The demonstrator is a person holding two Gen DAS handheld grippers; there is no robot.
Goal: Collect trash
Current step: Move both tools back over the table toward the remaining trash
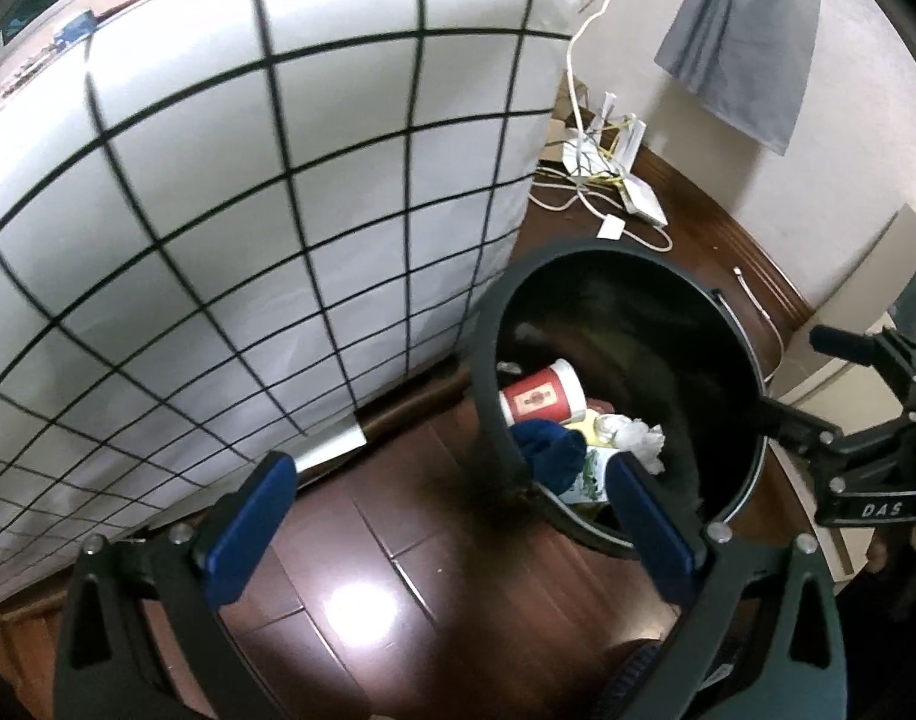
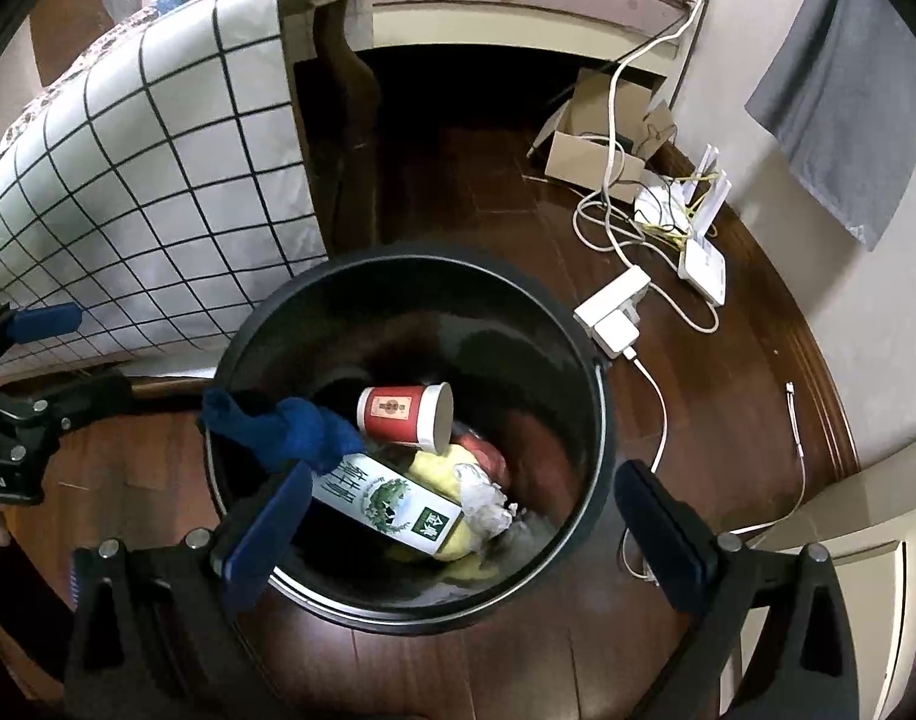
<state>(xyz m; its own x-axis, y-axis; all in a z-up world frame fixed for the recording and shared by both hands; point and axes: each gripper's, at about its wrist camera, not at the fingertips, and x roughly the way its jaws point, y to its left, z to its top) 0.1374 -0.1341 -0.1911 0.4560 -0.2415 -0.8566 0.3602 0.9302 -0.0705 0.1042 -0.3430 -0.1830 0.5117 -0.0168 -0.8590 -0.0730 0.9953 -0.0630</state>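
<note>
The round black plastic trash bin (image 2: pixel 599 420) stands on the dark glossy wooden floor (image 2: pixel 494 192) just beside the bed. In it lie a red-and-white paper cup (image 2: pixel 405 416), a green-and-white carton (image 2: pixel 386 504), crumpled white paper (image 2: pixel 485 495) and a dark blue cloth (image 2: pixel 290 429) draped over the near rim. The right gripper (image 2: pixel 458 525) hovers above the bin, spread and empty; the left gripper (image 1: pixel 446 516) is likewise spread, holding nothing. A white bedsheet with a black grid (image 1: pixel 248 210) hangs down the bed's side. Beyond, white cables (image 2: pixel 608 228), a white router (image 2: pixel 704 267) and an open cardboard box (image 2: pixel 590 144) sit by the pale wall, where a grey cloth (image 2: pixel 842 102) hangs.
</note>
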